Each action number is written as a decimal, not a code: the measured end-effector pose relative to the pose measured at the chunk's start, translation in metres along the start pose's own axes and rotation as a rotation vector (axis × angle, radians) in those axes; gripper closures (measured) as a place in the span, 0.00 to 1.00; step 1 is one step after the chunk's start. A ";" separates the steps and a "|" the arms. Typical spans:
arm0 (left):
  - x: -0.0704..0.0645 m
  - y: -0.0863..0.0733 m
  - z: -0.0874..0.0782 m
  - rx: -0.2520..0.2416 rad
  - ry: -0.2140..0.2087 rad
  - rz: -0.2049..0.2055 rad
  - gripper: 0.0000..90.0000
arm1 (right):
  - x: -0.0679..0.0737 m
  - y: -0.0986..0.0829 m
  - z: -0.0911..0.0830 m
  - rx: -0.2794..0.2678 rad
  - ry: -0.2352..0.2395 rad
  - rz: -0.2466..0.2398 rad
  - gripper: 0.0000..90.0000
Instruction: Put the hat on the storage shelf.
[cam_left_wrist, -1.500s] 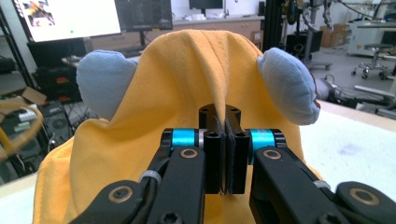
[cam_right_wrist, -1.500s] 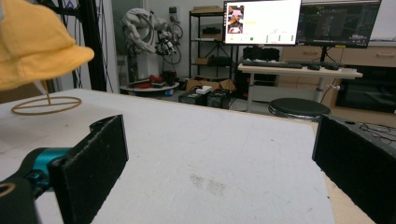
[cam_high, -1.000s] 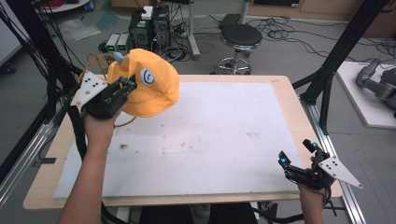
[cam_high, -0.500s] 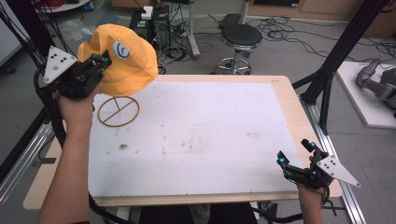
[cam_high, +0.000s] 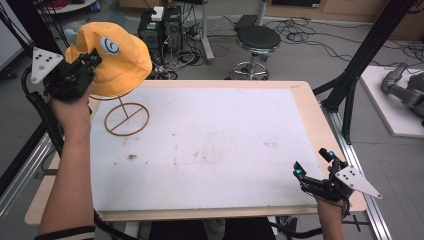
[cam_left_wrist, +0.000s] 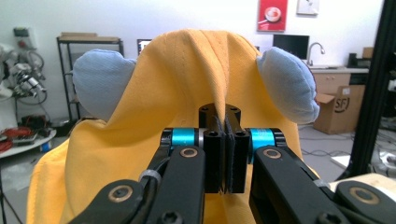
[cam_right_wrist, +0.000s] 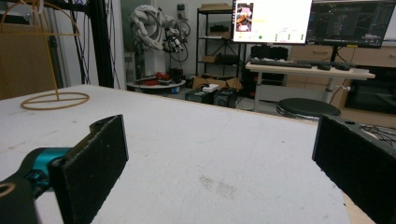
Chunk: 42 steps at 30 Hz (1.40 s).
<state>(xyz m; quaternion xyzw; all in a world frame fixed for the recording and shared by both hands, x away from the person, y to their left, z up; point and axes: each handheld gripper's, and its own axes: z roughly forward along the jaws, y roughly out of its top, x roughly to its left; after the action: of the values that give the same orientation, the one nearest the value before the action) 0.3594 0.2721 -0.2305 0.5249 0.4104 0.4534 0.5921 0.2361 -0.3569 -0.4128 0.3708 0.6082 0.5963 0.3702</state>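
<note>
An orange cap (cam_high: 112, 57) with two pale blue ears (cam_left_wrist: 98, 86) and a white swirl badge is held up above the table's far left corner. My left gripper (cam_high: 92, 59) is shut on a fold of its fabric; in the left gripper view the jaws (cam_left_wrist: 225, 154) pinch the orange cloth between them. Below the cap stands a thin wire hat stand (cam_high: 126, 119) with a round ring base on the white mat, also visible far left in the right gripper view (cam_right_wrist: 53, 99). My right gripper (cam_high: 312, 164) rests open at the table's near right corner, nothing between its pads (cam_right_wrist: 95, 161).
A white mat (cam_high: 210, 145) covers the wooden table (cam_high: 307, 105). A black stool (cam_high: 257, 39) and computer cases (cam_high: 160, 25) stand on the floor behind the table. A black frame post (cam_high: 360, 65) rises at the right.
My left gripper has lifted the cap up and to the left off the wire stand, leaving the stand bare on the mat. The right gripper has stayed in place.
</note>
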 end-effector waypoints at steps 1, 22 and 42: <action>0.002 -0.001 0.001 -0.003 0.006 -0.002 0.98 | 0.000 0.000 0.000 0.002 0.002 0.005 0.04; 0.036 -0.030 0.016 0.046 0.081 -0.059 0.98 | 0.001 -0.002 0.002 0.017 0.011 -0.010 0.04; 0.042 -0.051 0.015 0.011 0.057 -0.081 0.61 | 0.008 -0.003 0.009 0.032 0.032 -0.023 0.04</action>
<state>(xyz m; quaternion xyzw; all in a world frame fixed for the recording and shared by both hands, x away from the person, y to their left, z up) 0.3896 0.3075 -0.2802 0.4981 0.4505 0.4413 0.5952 0.2407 -0.3458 -0.4156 0.3599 0.6279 0.5879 0.3613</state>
